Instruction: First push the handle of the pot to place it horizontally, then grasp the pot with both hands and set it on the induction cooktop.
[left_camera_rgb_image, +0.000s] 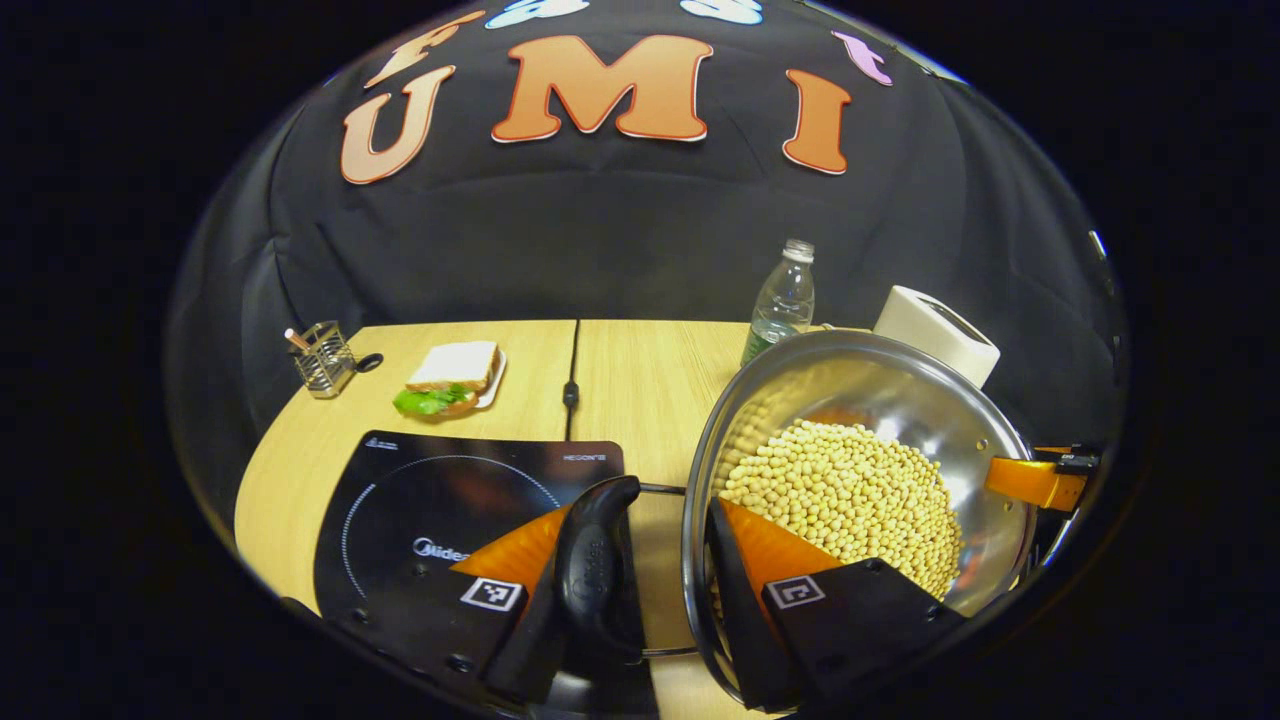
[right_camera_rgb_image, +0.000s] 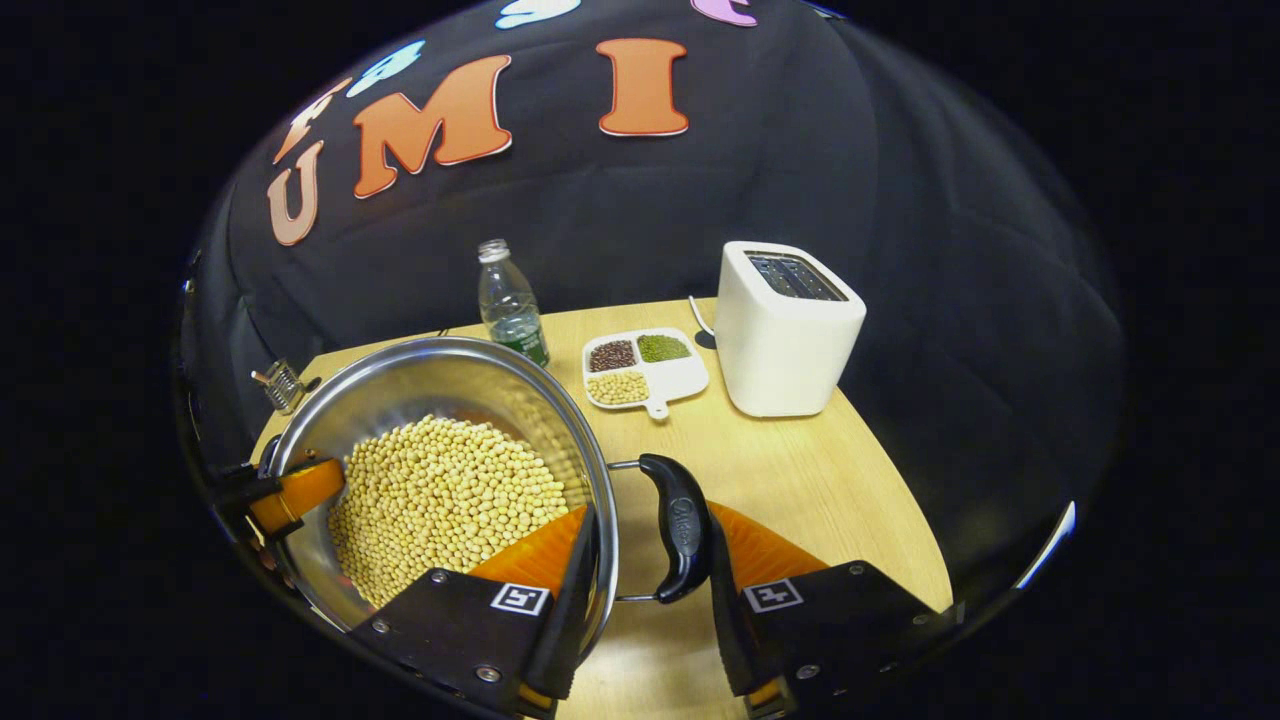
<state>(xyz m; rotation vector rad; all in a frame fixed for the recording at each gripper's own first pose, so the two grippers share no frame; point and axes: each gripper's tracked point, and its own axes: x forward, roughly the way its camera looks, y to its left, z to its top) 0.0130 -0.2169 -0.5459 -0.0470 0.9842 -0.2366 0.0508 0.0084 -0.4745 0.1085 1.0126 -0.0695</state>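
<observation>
Wooden surface (right_camera_rgb_image: 800, 470) carries the pot (right_camera_rgb_image: 440, 380) of beans at lower left of the right gripper view, beside the induction cooktop (left_camera_rgb_image: 440, 500). Each hand-held gripper, left (left_camera_rgb_image: 650, 590) and right (right_camera_rgb_image: 640, 590), straddles a side handle and the rim; whether the fingers actually press seems unclear.

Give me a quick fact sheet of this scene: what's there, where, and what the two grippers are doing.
pot: steel pot, full of pale beans, on the table
left gripper: one finger inside the pot's rim, one outside its left handle
right gripper: astride the rim and the right handle
cooktop: black, left of the pot, nothing on it
behind the pot: bottle, toaster, divided dish of grains
far left: sandwich, wire holder
task stage: pot not yet on the cooktop
</observation>
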